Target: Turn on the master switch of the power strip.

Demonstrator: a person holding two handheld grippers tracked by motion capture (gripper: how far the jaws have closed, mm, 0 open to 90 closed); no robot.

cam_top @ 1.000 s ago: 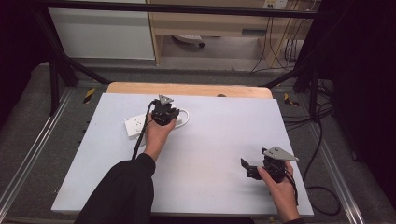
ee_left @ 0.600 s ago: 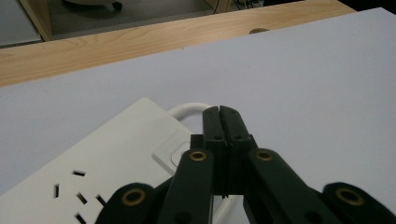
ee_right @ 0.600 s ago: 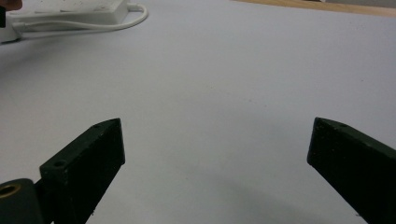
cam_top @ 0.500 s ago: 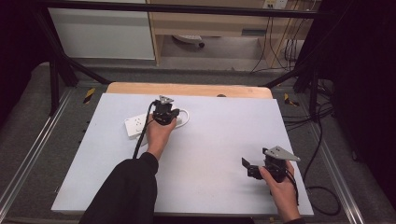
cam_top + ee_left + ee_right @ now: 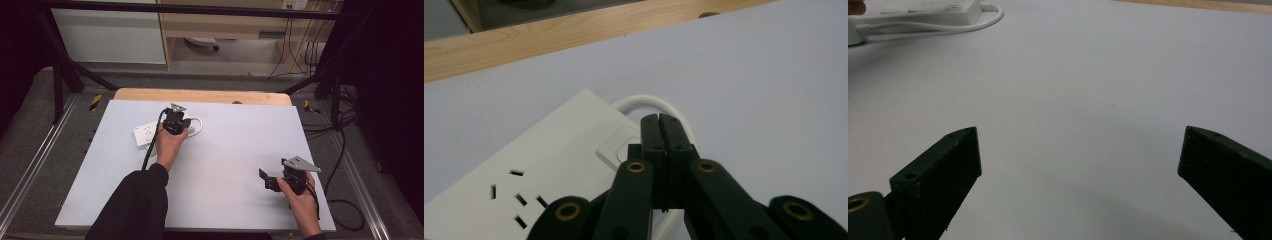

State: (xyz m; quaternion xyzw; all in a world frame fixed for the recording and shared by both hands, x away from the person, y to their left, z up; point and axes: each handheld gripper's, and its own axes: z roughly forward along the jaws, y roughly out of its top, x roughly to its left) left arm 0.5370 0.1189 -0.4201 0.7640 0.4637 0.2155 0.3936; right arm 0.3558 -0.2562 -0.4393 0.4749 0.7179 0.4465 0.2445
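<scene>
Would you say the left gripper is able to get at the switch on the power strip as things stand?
Probably yes. The left gripper, jaws shut, sits right over the switch at the cord end of the power strip, and nothing lies between them.

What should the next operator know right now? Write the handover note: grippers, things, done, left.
Left gripper: jaws shut together, tips over the switch end of the white power strip, by its square button; whether they touch it is unclear.
Right gripper: jaws wide open, holding nothing, low over the bare white table top at the near right.
Power strip: far left of the table, its white cable looped beside it; no plug seen in its sockets.
Done: left gripper brought to the button.
Left: probably pressing the switch; the right gripper has no job yet.
</scene>
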